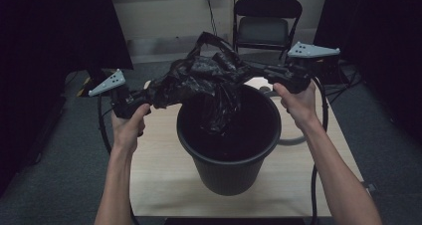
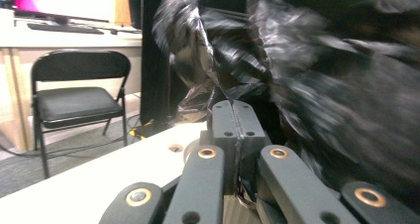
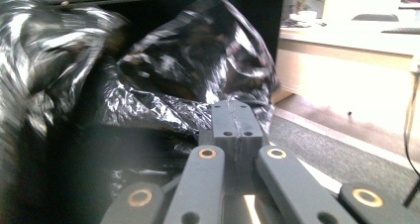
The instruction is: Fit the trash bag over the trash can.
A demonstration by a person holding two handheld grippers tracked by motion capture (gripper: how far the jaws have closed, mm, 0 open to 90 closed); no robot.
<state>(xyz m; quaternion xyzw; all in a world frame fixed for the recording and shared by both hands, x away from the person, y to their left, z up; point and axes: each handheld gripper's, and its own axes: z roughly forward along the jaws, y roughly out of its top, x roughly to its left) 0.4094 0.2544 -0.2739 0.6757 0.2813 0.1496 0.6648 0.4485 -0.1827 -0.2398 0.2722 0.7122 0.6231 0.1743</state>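
Observation:
A crumpled black plastic bag [image 1: 201,75] hangs stretched between my two grippers above a black round bin [image 1: 229,160] that stands on the wooden table [image 1: 159,175]. Part of the bag droops into the bin's mouth. My left gripper [image 1: 148,96] pinches the bag's left edge, and in the left gripper view its jaws [image 2: 233,106] are pressed together on the shiny film [image 2: 198,50]. My right gripper [image 1: 256,73] grips the bag's right side, jaws shut [image 3: 233,105] on the plastic [image 3: 198,65]. The bin's inside is dark.
A black folding chair [image 1: 267,21] stands beyond the table's far edge, and another chair [image 2: 74,92] appears in the left gripper view. Dark curtains flank both sides. Cables trail from each gripper along the table edges. A pale desk [image 3: 346,45] lies to the right.

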